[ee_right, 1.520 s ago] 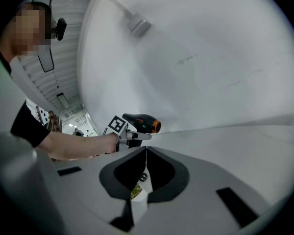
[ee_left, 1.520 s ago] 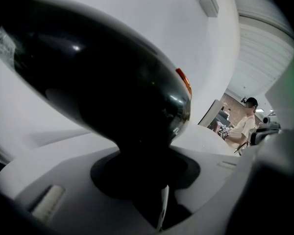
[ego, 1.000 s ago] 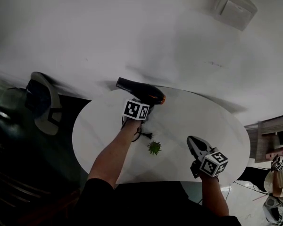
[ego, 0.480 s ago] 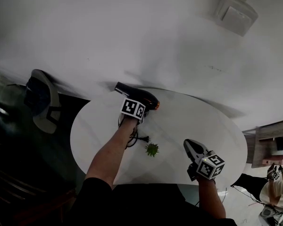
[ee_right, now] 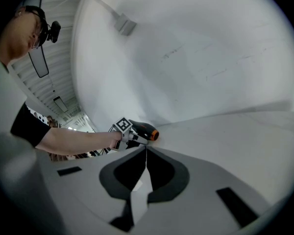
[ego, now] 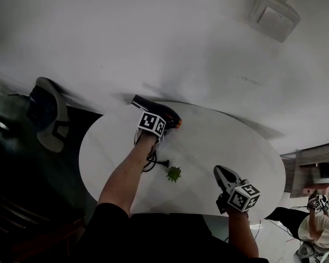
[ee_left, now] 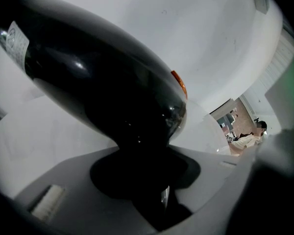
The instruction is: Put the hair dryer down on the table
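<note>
- A white oval table (ego: 225, 141) stands close against a pale, plain wall (ego: 153, 37).
- A white box-shaped fixture (ego: 274, 15) is mounted on that wall, towards the upper right.
- A chair (ego: 46, 116) with a dark seat and a light frame stands left of the table on a dark floor (ego: 11, 163).
- Wooden furniture (ego: 312, 166) shows at the right edge.

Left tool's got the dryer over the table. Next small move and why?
Probably lower the left tool until the hair dryer rests on the table. Its jaws clamp the dryer, the cord already lies on the tabletop, and body contact isn't clearly visible.
</note>
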`<control>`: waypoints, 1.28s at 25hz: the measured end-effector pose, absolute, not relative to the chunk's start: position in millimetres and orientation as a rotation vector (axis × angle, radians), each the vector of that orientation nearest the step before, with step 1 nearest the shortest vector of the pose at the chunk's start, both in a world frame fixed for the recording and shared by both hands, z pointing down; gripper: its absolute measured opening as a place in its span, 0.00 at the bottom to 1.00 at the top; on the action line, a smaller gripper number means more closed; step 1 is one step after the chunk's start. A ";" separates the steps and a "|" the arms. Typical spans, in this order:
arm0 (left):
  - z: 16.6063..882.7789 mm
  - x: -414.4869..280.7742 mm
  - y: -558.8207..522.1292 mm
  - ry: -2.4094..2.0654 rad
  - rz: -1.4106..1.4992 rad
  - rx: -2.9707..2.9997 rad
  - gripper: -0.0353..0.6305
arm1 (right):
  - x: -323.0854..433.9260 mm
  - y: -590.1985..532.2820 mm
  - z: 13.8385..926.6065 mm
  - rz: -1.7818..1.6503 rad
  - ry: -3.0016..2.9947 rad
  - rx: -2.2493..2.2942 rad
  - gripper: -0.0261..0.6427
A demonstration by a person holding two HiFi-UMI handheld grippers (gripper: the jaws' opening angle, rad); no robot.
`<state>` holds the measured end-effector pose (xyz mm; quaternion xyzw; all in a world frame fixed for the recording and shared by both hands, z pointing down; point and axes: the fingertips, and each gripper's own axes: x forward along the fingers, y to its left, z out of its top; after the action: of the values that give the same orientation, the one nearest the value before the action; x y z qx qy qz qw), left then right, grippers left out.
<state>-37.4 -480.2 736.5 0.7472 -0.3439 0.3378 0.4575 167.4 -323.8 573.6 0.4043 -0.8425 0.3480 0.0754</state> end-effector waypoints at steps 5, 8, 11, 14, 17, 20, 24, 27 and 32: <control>736.5 -37.1 -479.5 -0.855 0.845 1.848 0.28 | 162.3 -323.6 574.2 1.048 -2.540 1.192 0.06; 736.8 -37.2 -480.2 -0.898 0.898 1.869 0.29 | 160.5 -323.5 574.8 1.053 -2.544 1.180 0.06; 737.1 -39.1 -478.7 -0.967 1.024 1.914 0.32 | 161.2 -322.4 576.2 1.058 -2.541 1.179 0.06; 739.2 -36.6 -475.0 -0.985 1.093 1.946 0.39 | 162.6 -322.5 576.6 1.064 -2.542 1.183 0.06; 744.7 -39.4 -472.9 -0.984 1.122 1.943 0.39 | 160.7 -323.8 576.1 1.065 -2.548 1.177 0.06; 746.1 -44.8 -472.0 -1.000 1.136 1.948 0.39 | 156.3 -324.2 575.3 1.065 -2.553 1.165 0.06; 743.6 -48.8 -465.2 -1.011 1.126 1.956 0.39 | 151.1 -324.1 573.7 1.061 -2.556 1.152 0.06; 743.9 -54.7 -460.6 -1.011 1.135 1.957 0.39 | 145.5 -325.9 571.6 1.050 -2.561 1.141 0.06; 747.0 -64.0 -454.6 -1.008 1.269 1.989 0.44 | 132.1 -325.2 568.3 1.027 -2.567 1.122 0.06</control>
<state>-64.0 -454.6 747.0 0.7434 -0.3766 0.4742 0.2842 132.1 -325.2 568.3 0.3749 -0.8575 0.3432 0.0789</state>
